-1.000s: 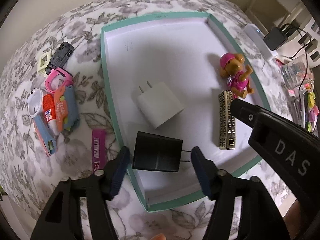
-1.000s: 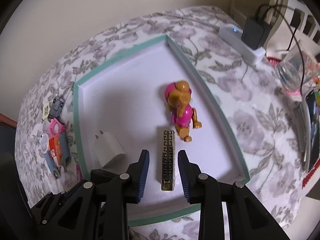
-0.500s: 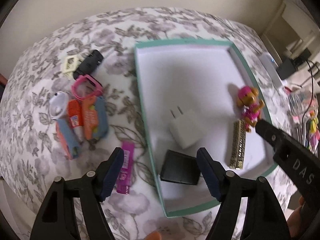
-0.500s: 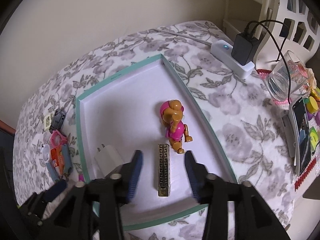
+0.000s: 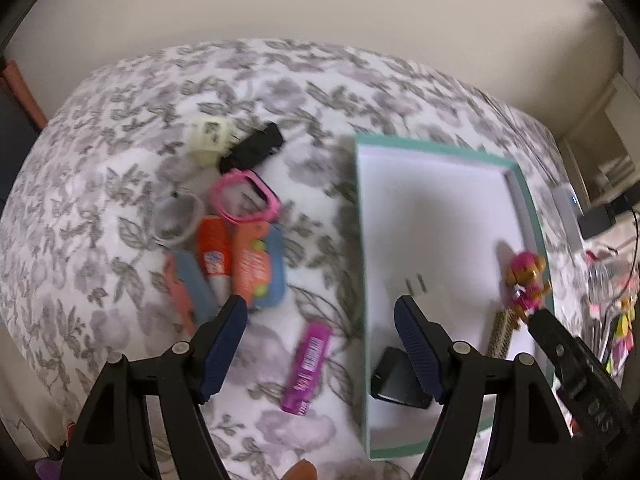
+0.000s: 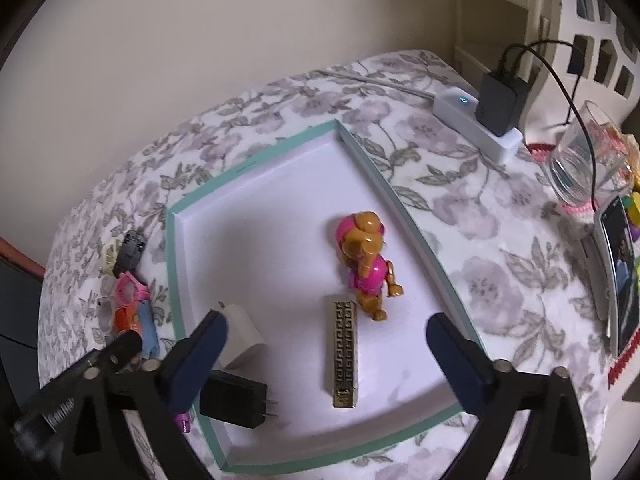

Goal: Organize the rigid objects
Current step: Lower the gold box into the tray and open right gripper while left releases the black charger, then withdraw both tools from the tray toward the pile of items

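Floral-cloth table (image 6: 472, 240): teal tray (image 6: 276, 152) centre, small-item cluster (image 5: 228, 240) left, magenta tube (image 5: 307, 366) beside tray, power strip (image 6: 476, 124) far right.

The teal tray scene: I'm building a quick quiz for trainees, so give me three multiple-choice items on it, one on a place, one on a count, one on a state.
1. Where does the magenta tube lie?
A in the tray
B on the floral cloth beside the tray
C in a gripper

2. How many things lie in the teal tray?
A two
B four
C six

3. What is between the right gripper's fingers?
A the gold bar, unpinched
B the dog figure, gripped
C nothing

B: it lies left of the tray wall.
B: white charger, black charger, gold bar, dog figure.
A: the opening jaws stand clear of the bar.
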Demonstrator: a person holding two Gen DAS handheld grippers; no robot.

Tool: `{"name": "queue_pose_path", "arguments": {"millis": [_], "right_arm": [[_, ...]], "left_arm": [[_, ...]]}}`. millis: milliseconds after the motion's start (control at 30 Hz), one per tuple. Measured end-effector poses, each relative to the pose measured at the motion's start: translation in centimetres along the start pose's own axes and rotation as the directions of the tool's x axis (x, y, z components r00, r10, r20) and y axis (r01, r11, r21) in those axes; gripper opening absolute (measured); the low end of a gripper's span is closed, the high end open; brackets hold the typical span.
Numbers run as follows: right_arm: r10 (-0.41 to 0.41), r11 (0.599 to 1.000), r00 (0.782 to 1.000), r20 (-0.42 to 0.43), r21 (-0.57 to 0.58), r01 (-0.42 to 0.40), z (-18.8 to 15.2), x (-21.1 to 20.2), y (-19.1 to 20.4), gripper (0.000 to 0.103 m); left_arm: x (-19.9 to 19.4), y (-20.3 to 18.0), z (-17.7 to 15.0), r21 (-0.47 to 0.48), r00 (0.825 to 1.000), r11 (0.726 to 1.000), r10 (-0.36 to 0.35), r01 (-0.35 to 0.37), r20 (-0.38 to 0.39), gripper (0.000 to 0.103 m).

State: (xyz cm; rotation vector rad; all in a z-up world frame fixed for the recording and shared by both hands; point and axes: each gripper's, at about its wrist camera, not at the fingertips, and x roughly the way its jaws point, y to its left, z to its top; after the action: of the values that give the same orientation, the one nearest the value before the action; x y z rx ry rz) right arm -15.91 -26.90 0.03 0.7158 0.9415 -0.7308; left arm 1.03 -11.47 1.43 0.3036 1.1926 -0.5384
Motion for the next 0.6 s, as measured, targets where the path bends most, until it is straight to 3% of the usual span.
{"name": "queue_pose_path", "arguments": {"millis": [67, 100, 133, 600], "right_arm": [[0.0, 1.0, 1.0, 0.008, -0.017, 0.0, 0.0, 0.0, 0.4, 0.103], [-0.001, 1.0, 1.0, 0.009, -0.019, 0.001, 0.0, 0.0, 0.5, 0.103], [-0.004, 1.0, 1.0, 0.009, -0.022, 0.004, -0.1, 0.1, 0.6, 0.103], [-0.02, 0.993, 0.998, 0.054, -0.113, 0.026, -0.4, 0.2, 3.4, 0.103]], "left_arm": [[-0.2, 0.7, 0.3, -0.019, 1.0, 1.0, 0.015, -0.015, 0.014, 0.08], [-0.3, 1.1, 0.5, -0.028, 1.0, 0.999, 0.021, -0.02, 0.016, 0.09], [-0.4, 1.5, 0.6, -0.037, 1.0, 0.999, 0.025, -0.024, 0.019, 0.093], [-1.7, 7.8, 2.1, -0.206, 0.99, 0.97, 0.139, -0.128, 0.039, 0.093]]}}
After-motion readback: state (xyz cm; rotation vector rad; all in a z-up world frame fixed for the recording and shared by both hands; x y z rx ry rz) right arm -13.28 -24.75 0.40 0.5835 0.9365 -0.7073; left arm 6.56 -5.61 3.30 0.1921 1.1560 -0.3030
